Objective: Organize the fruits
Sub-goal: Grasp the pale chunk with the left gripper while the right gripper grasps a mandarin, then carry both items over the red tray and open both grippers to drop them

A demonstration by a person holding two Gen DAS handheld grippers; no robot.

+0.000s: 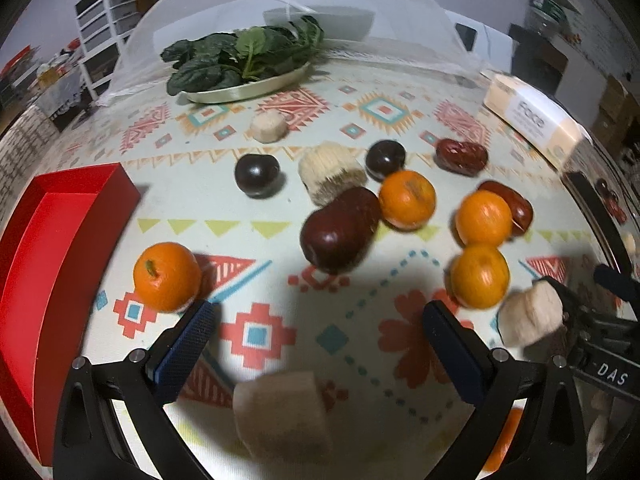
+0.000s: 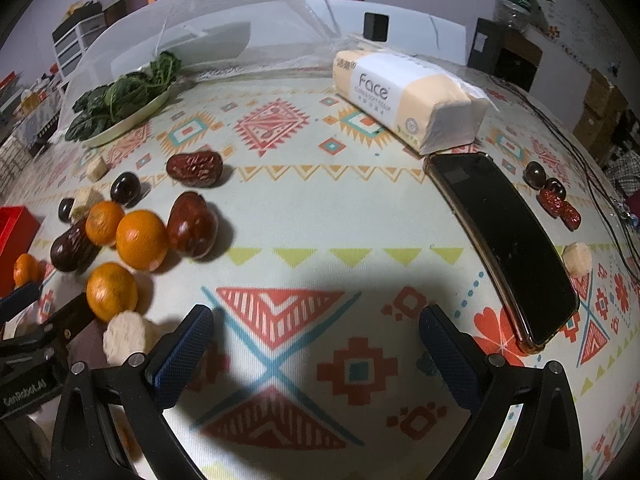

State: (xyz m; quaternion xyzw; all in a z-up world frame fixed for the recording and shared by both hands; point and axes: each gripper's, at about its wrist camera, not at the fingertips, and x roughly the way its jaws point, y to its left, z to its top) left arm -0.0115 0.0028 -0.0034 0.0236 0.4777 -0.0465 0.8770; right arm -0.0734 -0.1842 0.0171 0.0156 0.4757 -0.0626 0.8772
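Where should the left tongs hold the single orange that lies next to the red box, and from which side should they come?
Grip the single orange across its round middle, coming from above and slightly from the right. The red box stands close on its left, while the cloth on the other sides is bare. The left tongs are open and wide enough, it seems.

dim indoor light from above, desk (image 2: 320,208) centre brightest. dark gripper shadows on cloth in both views. strong fisheye bending, black vignette at corners. near pale chunk (image 1: 284,416) blurred; oranges (image 1: 480,280) motion-smeared. glare on phone (image 2: 508,240).
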